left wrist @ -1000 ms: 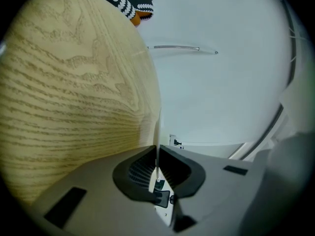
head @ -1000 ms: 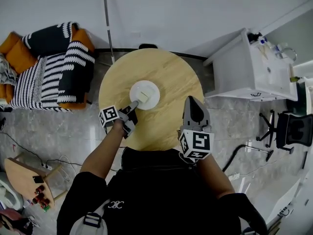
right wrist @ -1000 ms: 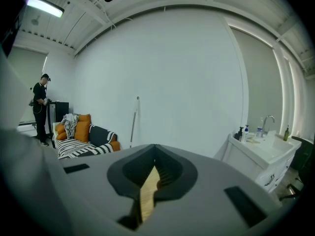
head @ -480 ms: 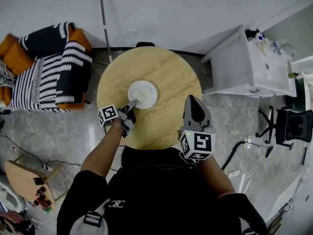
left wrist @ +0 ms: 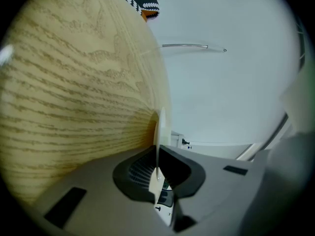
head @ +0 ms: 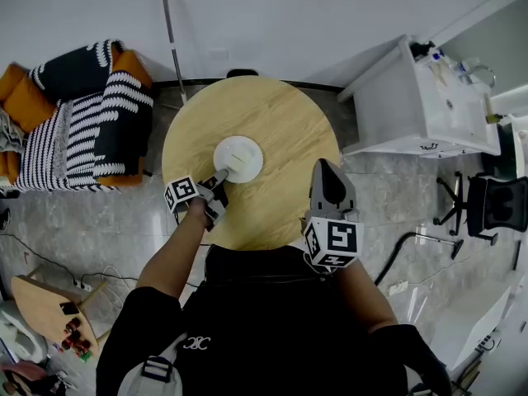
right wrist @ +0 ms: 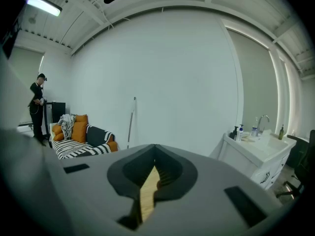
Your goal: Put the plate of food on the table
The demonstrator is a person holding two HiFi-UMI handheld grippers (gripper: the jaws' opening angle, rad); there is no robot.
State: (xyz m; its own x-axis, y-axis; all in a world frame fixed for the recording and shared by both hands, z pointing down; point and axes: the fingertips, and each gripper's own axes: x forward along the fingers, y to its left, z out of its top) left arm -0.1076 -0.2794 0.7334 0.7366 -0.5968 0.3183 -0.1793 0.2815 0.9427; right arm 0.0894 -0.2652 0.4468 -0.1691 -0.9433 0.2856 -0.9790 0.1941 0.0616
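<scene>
A white plate (head: 238, 158) with a pale slab of food (head: 240, 157) is over the middle of the round wooden table (head: 280, 122). My left gripper (head: 221, 176) is shut on the plate's near rim. In the left gripper view the plate (left wrist: 160, 129) shows edge-on between the closed jaws, close beside the table top (left wrist: 74, 97). I cannot tell whether it touches the wood. My right gripper (head: 327, 190) hovers over the table's near right edge, shut and holding nothing. In its own view the right gripper (right wrist: 154, 157) shows only a thin strip of wood between the jaws.
A striped sofa with orange cushions (head: 78, 118) stands left of the table. A white sink cabinet (head: 429, 97) and an office chair (head: 495, 209) are at the right. A low wooden stool (head: 41, 304) sits at lower left. A person (right wrist: 37, 104) stands far off by the sofa.
The whole head view has shifted slightly. The plate and my left gripper keep the same place over the table. The right gripper has not moved.
</scene>
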